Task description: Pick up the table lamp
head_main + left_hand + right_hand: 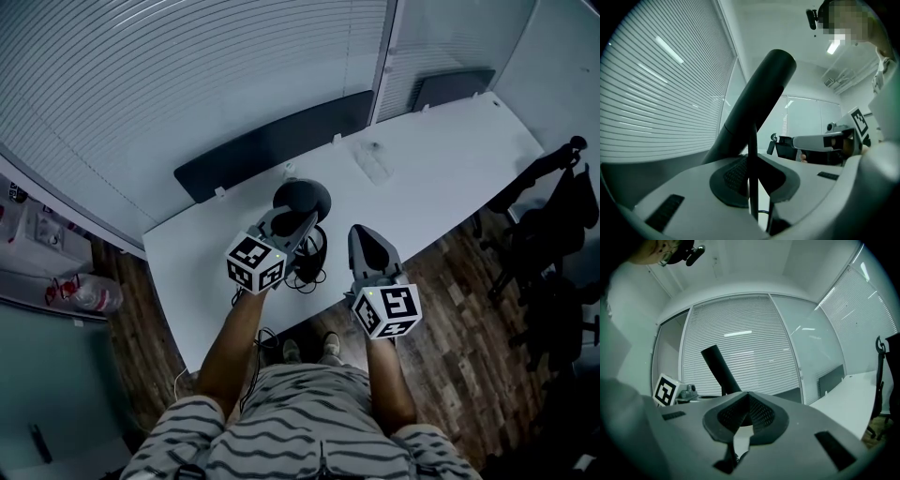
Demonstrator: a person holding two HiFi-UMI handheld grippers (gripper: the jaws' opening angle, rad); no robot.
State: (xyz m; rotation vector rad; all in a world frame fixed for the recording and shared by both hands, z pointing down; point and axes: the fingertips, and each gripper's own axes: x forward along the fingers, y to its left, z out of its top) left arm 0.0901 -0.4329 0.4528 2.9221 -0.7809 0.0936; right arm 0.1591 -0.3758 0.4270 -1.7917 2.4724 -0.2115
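Observation:
The black table lamp (302, 199) stands near the front edge of the white table (441, 178), its round head seen from above. My left gripper (298, 225) is shut on the lamp's thin stem (752, 159), which runs upright between the pads in the left gripper view. Above them slants the lamp's thick arm (757, 103). My right gripper (367, 242) hovers just right of the lamp, apart from it, jaws shut with nothing between them (749, 416). The right gripper view shows the lamp's arm (719, 369) to its left, behind the jaws.
A black cable (307, 270) lies coiled on the table below the lamp. A clear plastic item (373, 161) lies farther back. Dark panels (272, 145) line the table's far edge under the blinds. Black office chairs (553, 216) stand at the right.

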